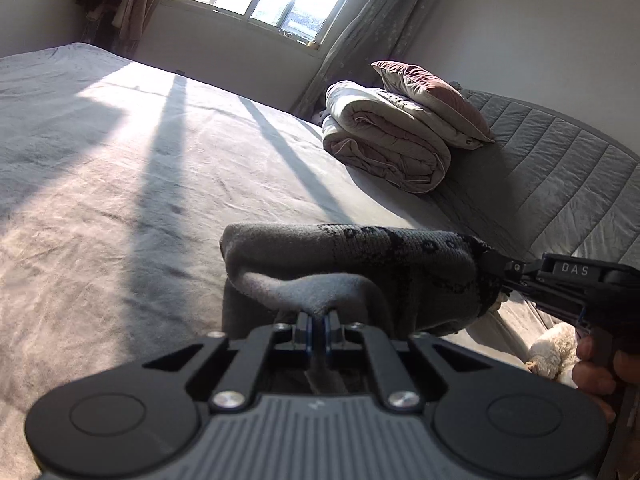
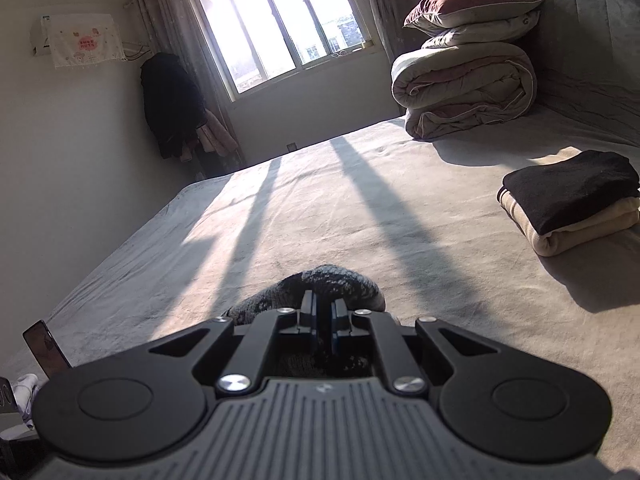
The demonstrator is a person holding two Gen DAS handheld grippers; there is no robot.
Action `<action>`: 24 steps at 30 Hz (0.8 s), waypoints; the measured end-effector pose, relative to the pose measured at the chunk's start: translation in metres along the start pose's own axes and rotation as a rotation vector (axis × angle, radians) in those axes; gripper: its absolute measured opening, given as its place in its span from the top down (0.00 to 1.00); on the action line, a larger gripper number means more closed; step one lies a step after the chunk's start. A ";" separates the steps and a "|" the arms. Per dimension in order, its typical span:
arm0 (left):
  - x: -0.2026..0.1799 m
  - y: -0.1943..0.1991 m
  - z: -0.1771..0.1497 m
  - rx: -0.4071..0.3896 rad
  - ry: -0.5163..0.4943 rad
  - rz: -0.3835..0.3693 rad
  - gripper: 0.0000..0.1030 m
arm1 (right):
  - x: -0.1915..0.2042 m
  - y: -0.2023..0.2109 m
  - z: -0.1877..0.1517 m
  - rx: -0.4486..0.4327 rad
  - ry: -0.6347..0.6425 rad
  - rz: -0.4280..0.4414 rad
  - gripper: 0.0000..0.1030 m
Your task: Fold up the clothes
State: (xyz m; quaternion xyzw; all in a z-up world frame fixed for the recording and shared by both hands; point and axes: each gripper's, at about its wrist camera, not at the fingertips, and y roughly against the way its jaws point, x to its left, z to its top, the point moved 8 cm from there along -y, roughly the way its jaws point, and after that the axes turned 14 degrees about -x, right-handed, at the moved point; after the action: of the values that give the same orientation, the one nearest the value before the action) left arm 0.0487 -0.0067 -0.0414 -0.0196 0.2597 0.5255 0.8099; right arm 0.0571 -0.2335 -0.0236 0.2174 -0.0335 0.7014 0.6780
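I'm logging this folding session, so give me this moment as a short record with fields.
setting: grey bed under a sunlit window
held item: grey patterned knit garment, lifted off the bed
left gripper: shut on the garment
right gripper: shut on the garment
already folded: black-and-cream stack
bedding: rolled duvet with pillow on top

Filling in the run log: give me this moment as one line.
left claw: shut on grey knit garment | right claw: shut on same garment | garment: lifted over bed | folded stack: on bed
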 end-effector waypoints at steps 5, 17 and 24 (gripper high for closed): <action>0.022 0.023 0.000 0.034 -0.017 0.024 0.95 | -0.012 0.014 -0.005 0.047 0.033 -0.031 0.92; 0.050 0.062 -0.065 0.308 -0.109 -0.014 0.95 | -0.030 0.040 -0.084 0.346 0.141 -0.039 0.92; 0.048 0.059 -0.067 0.373 -0.090 -0.080 0.93 | -0.038 0.041 -0.105 0.405 0.134 -0.035 0.89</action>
State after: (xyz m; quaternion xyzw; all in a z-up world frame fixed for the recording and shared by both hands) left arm -0.0143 0.0393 -0.1063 0.1439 0.3152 0.4362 0.8305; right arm -0.0105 -0.2364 -0.1214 0.3024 0.1571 0.6949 0.6332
